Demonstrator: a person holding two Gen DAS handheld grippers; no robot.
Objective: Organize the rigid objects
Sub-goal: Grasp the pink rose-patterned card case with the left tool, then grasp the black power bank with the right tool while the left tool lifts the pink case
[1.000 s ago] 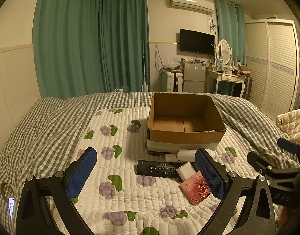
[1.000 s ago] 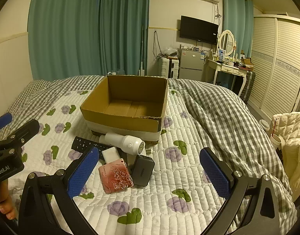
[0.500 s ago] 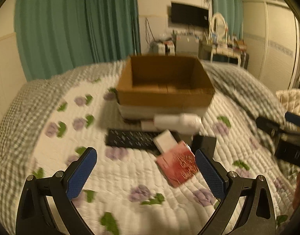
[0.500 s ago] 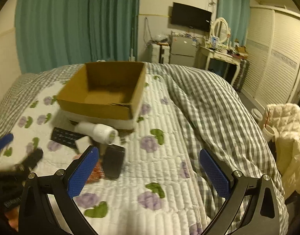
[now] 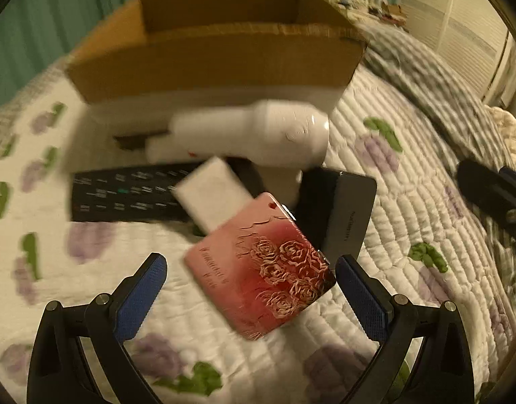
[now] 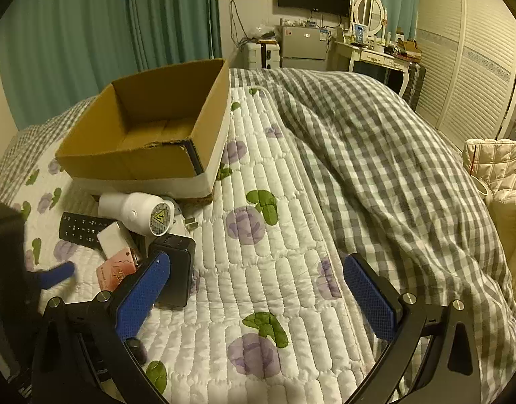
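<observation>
Left wrist view: the left gripper (image 5: 250, 281) hung wide open over the pink rose-patterned case (image 5: 261, 276), which lay diagonally just before the cardboard box (image 5: 217, 57), its long axis running toward the box's left (motion-blurred). Right wrist view: the right gripper (image 6: 257, 291) was open and empty; its finger hid part of the case (image 6: 115, 269).

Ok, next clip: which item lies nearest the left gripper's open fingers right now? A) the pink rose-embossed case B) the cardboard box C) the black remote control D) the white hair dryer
A: in the left wrist view the pink rose-embossed case lies just ahead of the open left gripper, partly between its fingers and not gripped, while the other items sit farther back.
</observation>
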